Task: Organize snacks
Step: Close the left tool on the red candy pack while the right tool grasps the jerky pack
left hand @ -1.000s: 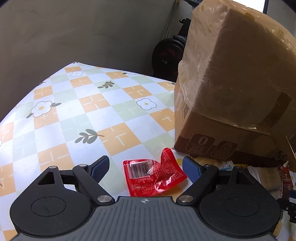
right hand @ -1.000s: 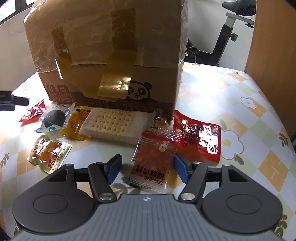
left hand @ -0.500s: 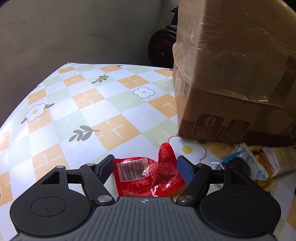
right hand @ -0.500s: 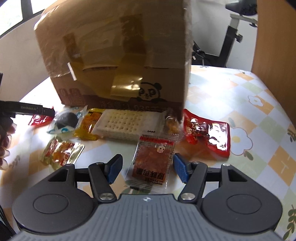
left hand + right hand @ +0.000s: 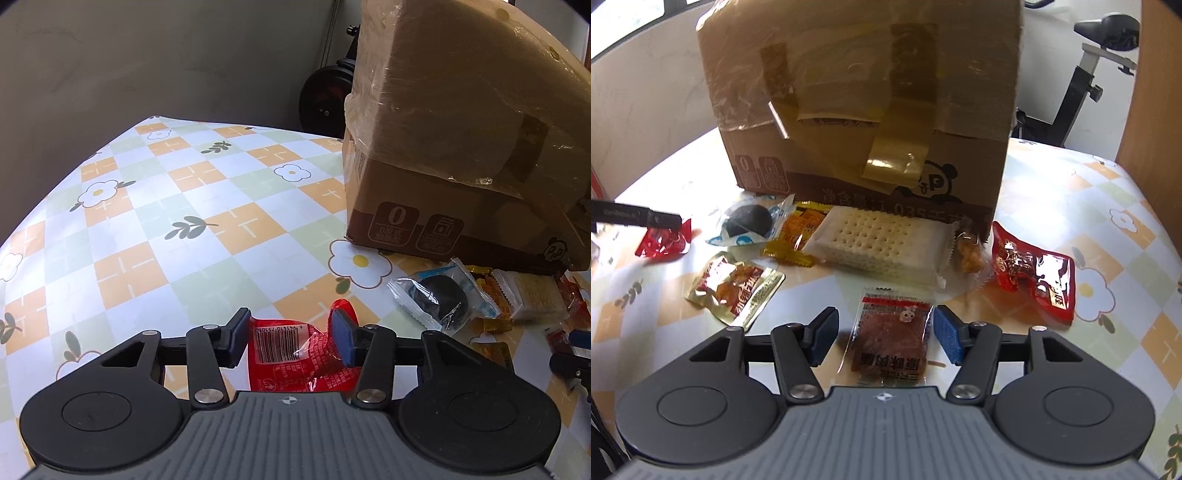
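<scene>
A crumpled red snack packet (image 5: 295, 354) with a barcode lies between the pads of my left gripper (image 5: 291, 341); the jaws have closed in on it and touch its sides. It also shows in the right wrist view (image 5: 665, 242) under the left gripper's finger. My right gripper (image 5: 884, 334) is open around a clear packet of brown dried meat (image 5: 892, 341) on the table, pads apart from it. A taped cardboard box (image 5: 864, 99) stands behind the snacks.
Before the box lie a black ball snack in clear wrap (image 5: 750, 221), an orange packet (image 5: 801, 229), a cracker pack (image 5: 882, 242), a gold packet (image 5: 735, 288) and a red packet (image 5: 1034, 273). The flowered tablecloth (image 5: 166, 206) stretches left. An exercise bike (image 5: 1086, 74) stands behind.
The left jaws have narrowed onto the red packet. The right gripper has pulled back and up a little, with the meat packet still between its open pads.
</scene>
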The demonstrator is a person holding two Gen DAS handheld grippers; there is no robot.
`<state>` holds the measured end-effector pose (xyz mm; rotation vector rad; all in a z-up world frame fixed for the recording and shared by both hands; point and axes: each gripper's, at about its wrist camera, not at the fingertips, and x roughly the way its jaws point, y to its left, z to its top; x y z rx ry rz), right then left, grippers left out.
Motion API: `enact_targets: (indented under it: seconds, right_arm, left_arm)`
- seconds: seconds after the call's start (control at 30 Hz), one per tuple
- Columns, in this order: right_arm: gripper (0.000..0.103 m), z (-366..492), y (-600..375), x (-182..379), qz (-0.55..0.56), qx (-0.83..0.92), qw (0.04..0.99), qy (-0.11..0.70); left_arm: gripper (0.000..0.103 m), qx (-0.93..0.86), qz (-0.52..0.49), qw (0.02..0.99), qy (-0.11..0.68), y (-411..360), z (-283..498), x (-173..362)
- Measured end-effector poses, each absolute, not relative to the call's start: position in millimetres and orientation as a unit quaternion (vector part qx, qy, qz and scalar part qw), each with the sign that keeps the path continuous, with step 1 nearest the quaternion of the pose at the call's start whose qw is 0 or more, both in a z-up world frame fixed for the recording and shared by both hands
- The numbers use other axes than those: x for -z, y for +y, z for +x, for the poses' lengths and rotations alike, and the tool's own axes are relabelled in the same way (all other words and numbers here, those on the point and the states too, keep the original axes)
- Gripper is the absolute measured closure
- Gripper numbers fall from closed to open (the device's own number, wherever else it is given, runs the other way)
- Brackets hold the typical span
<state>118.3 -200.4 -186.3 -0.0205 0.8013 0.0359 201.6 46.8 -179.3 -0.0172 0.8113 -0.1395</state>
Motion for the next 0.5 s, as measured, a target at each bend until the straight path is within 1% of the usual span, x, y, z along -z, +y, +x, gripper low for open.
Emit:
enact_targets:
  seconds: [0.17,0.2,0.23,0.3,0.37,0.43,0.5]
  right_arm:
    - [0.043,110,-195,180,-0.028,-0.026,0.921,0.387]
    - [0.043,108,-195,180,-0.029,-0.027,0.921,0.389]
    - [0.043,106,-194,180,-0.029,-0.026,0.920,0.390]
    - [0.043,104,-195,183,-0.027,-0.021,0.918,0.395]
    - [0.043,103,-197,185,-0.020,-0.015,0.916,0.401]
    - [0.043,101,-198,185,-0.018,-0.014,0.917,0.399]
    - [0.042,101,-198,185,-0.021,-0.015,0.917,0.399]
  left_arm:
    - [0.049,0.074,-0.030,0.912,0.402,50,193,181]
    - [0.046,0.077,-0.037,0.910,0.406,53,191,181]
    - [0.040,0.078,-0.040,0.909,0.408,54,190,182]
    - [0.035,0.072,-0.041,0.908,0.411,56,187,183]
    - [0.034,0.073,-0.046,0.906,0.415,57,187,182]
    - [0.031,0.076,-0.047,0.904,0.419,56,187,182]
    - [0.030,0.077,-0.043,0.902,0.422,53,186,182]
